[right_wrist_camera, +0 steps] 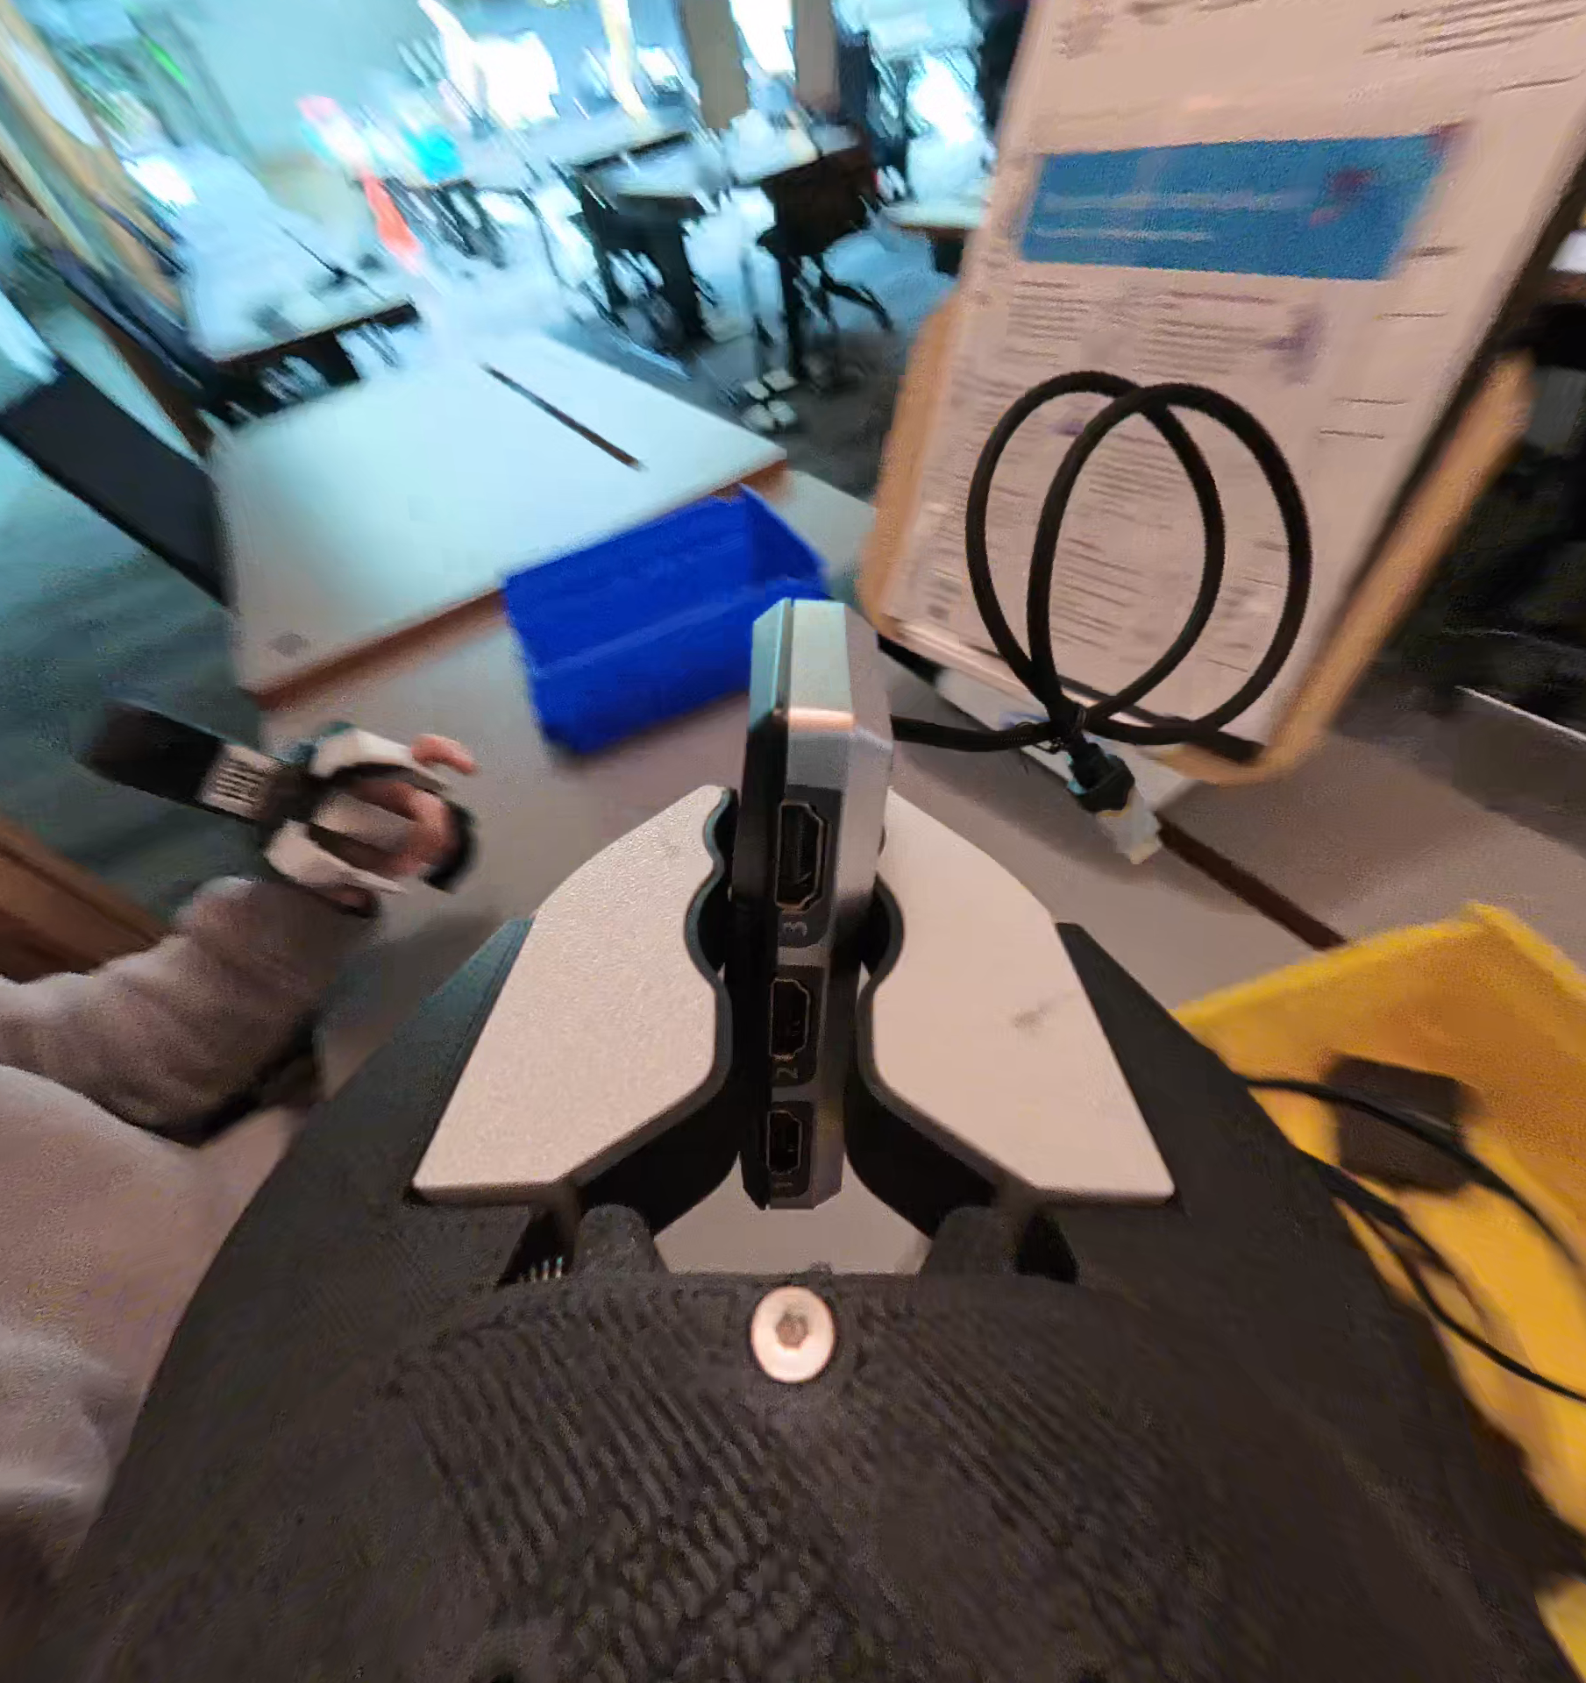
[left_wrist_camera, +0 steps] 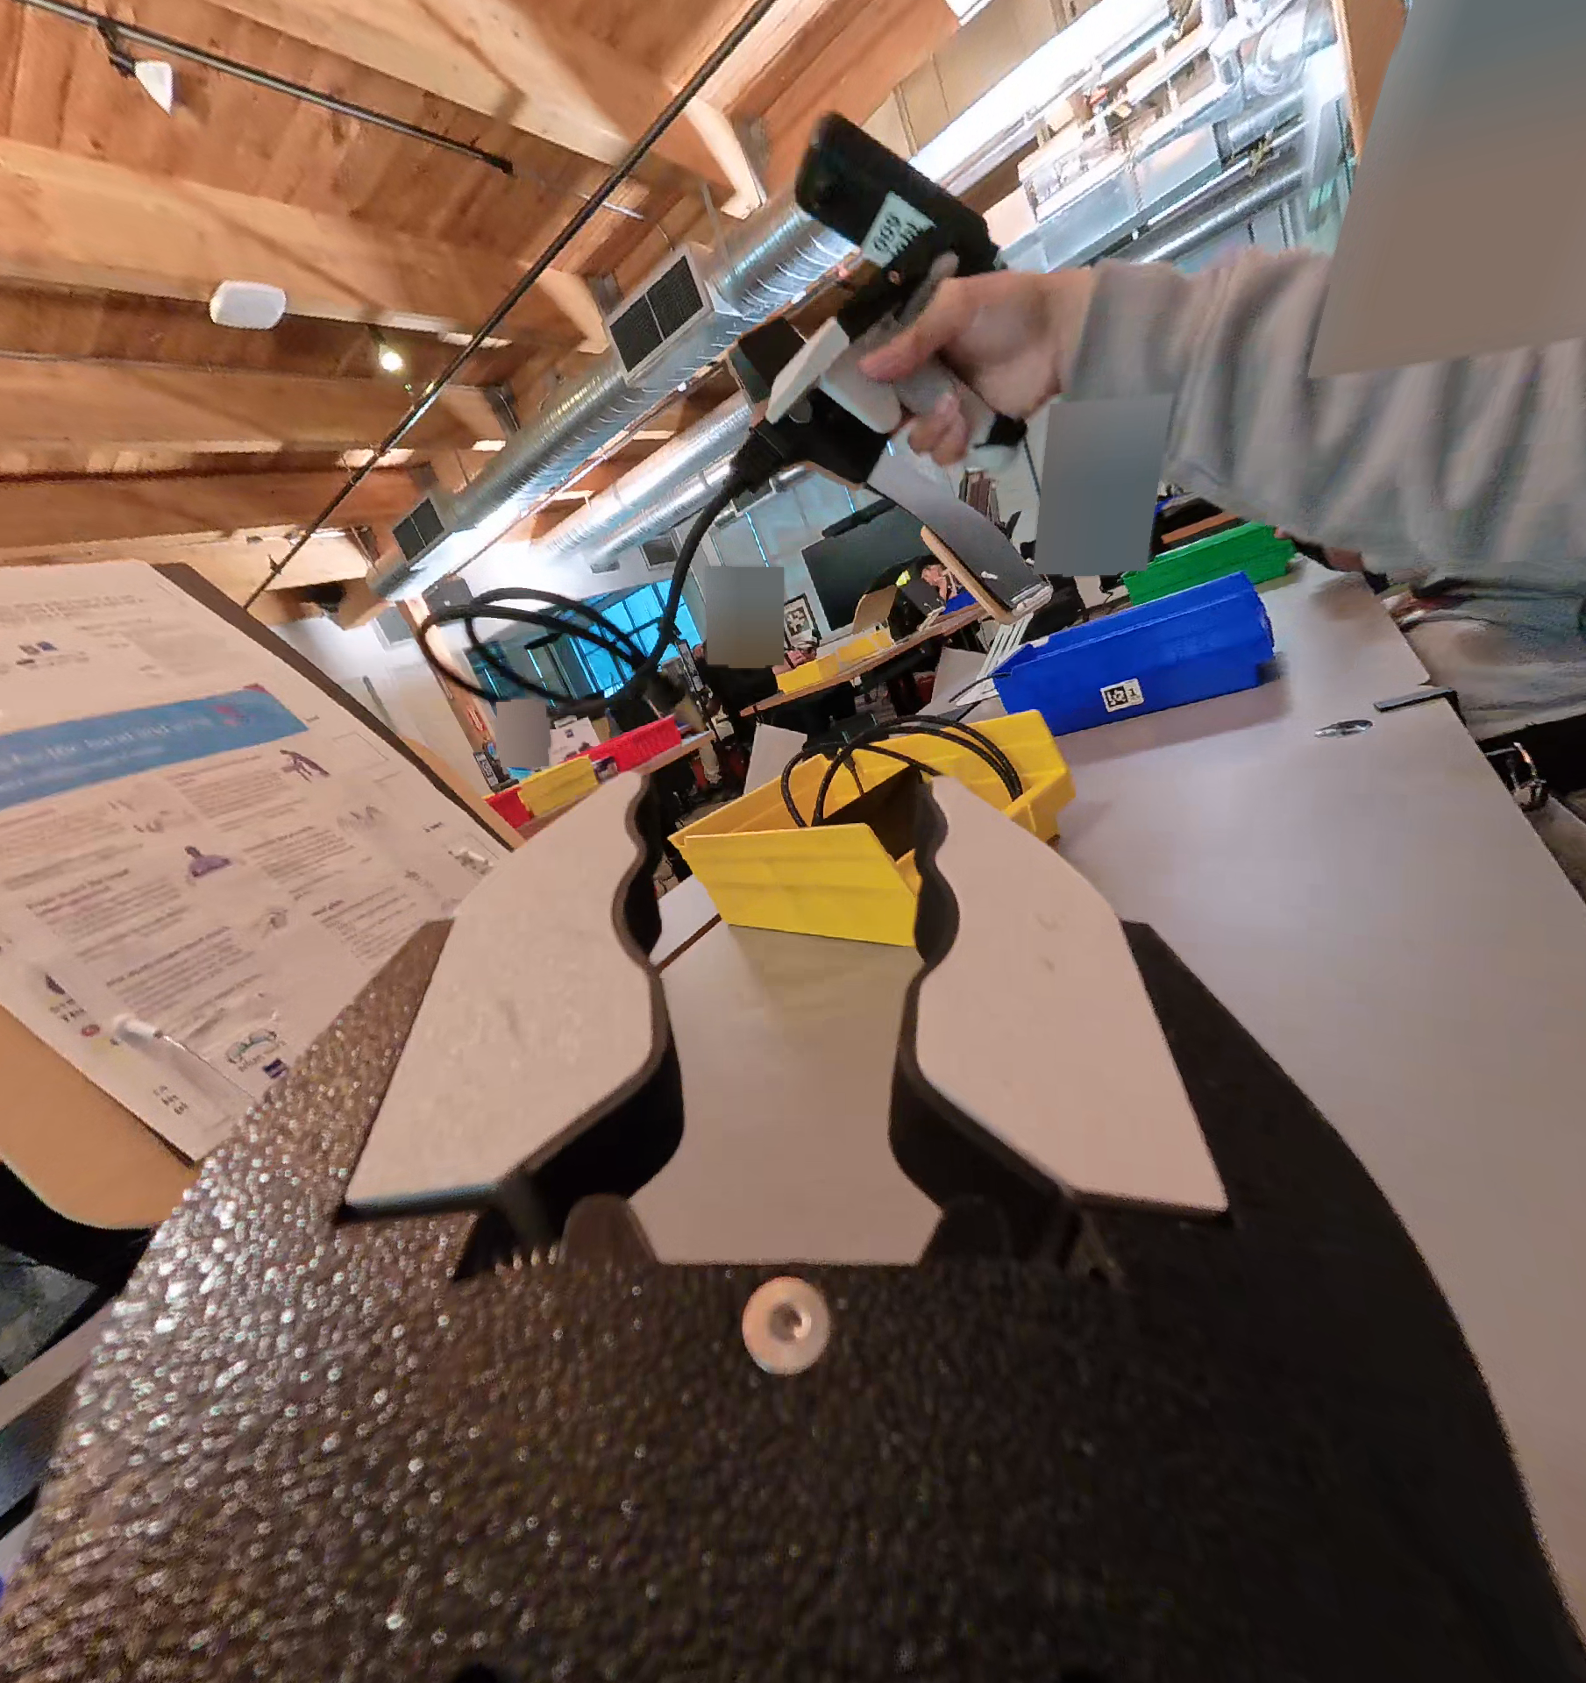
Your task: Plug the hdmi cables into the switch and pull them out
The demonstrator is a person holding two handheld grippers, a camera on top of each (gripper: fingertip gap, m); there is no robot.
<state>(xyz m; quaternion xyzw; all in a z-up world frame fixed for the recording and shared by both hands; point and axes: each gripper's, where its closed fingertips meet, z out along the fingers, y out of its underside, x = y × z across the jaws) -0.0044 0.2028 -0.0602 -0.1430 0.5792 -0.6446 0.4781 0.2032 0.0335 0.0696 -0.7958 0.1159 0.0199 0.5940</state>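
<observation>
Left wrist view: left gripper [left_wrist_camera: 784, 874] hovering over the grey table [left_wrist_camera: 1272, 911], jaws spread and gripping nothing. Straight ahead between the fingers, a yellow bin [left_wrist_camera: 807, 879] sitting on the table and holding coiled thin black cables [left_wrist_camera: 907, 747]. Farther right, a blue bin [left_wrist_camera: 1144, 651] resting on the same table, a green bin [left_wrist_camera: 1212, 560] lying behind it. Right gripper [left_wrist_camera: 771, 382] hanging raised in the air, held by a hand [left_wrist_camera: 971, 355] in a grey sleeve; a looped black hdmi cable [left_wrist_camera: 534, 647] dangling from the item it is carrying. Poster board [left_wrist_camera: 160, 820] leaning at left. Right wrist view: right gripper [right_wrist_camera: 798, 824] pinching the hdmi switch [right_wrist_camera: 812, 820] edge-on between both fingers, three empty ports facing the camera, stacked in a row. Cable [right_wrist_camera: 1135, 546] trailing off the switch's far end, looping in front of the poster board [right_wrist_camera: 1226, 364], its free plug [right_wrist_camera: 1103, 783] hanging unconnected. Yellow bin [right_wrist_camera: 1408, 1047] showing at lower right, a blue bin [right_wrist_camera: 652, 610] sitting beyond the switch. Left gripper [right_wrist_camera: 169, 760] appearing at far left, blurred; jaw state not discernible from here.
</observation>
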